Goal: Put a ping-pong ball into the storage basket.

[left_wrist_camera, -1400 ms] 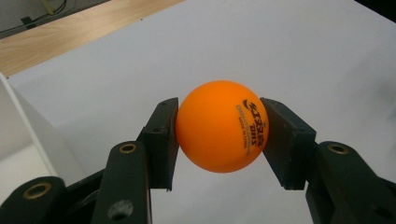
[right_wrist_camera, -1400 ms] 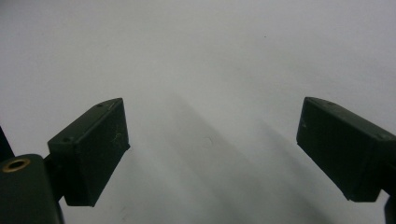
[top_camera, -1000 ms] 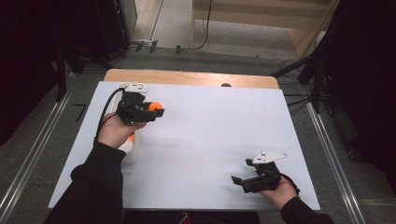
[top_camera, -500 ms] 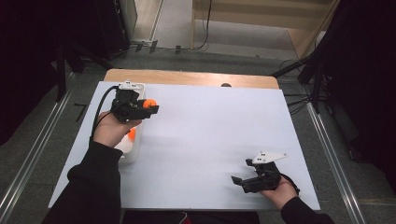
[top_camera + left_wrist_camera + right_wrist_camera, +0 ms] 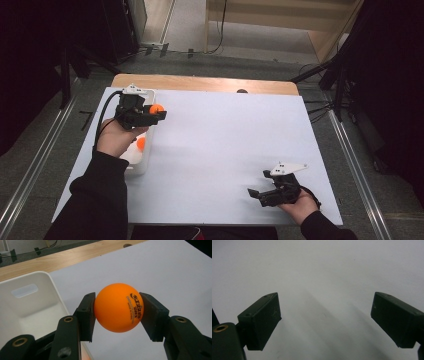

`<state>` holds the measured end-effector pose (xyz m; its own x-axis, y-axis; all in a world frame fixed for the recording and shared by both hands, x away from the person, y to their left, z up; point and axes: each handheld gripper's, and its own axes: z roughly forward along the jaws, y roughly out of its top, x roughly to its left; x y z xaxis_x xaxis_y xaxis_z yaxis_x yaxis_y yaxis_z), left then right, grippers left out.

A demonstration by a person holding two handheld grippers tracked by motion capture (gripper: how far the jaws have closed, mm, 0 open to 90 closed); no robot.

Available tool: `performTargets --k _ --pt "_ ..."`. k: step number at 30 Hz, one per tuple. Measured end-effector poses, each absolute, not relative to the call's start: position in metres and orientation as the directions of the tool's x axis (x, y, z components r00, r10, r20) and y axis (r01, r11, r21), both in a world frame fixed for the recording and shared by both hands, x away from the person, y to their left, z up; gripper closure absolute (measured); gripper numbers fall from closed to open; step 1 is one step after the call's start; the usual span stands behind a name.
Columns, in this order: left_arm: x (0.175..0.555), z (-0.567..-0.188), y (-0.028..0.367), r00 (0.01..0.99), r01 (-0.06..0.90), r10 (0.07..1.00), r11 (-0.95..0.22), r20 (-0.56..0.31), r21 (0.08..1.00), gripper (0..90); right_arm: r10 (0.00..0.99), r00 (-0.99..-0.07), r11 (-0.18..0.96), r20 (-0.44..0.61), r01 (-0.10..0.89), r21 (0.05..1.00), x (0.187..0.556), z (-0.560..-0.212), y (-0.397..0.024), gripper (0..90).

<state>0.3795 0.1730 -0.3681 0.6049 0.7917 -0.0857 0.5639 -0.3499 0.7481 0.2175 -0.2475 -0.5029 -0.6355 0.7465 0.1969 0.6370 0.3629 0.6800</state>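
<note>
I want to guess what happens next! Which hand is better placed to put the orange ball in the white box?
Left. Its tongs already squeeze the orange ball right beside the white box. The right tongs sit open and empty across the table.

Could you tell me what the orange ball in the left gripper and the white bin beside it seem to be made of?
Orange ball: probably thin matte plastic, like a table-tennis ball, with printed lettering. White bin: apparently moulded plastic, smooth and slightly glossy, with rounded corners and a handle recess.
</note>
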Motion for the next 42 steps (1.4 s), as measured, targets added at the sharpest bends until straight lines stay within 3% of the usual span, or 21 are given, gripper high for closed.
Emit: performTargets --k 42 --pt "0.391 -0.370 0.207 0.501 0.606 0.860 -0.269 -0.097 0.748 50.0 0.745 -0.639 0.371 0.191 0.635 0.677 0.218 -0.504 -0.247 7.8"
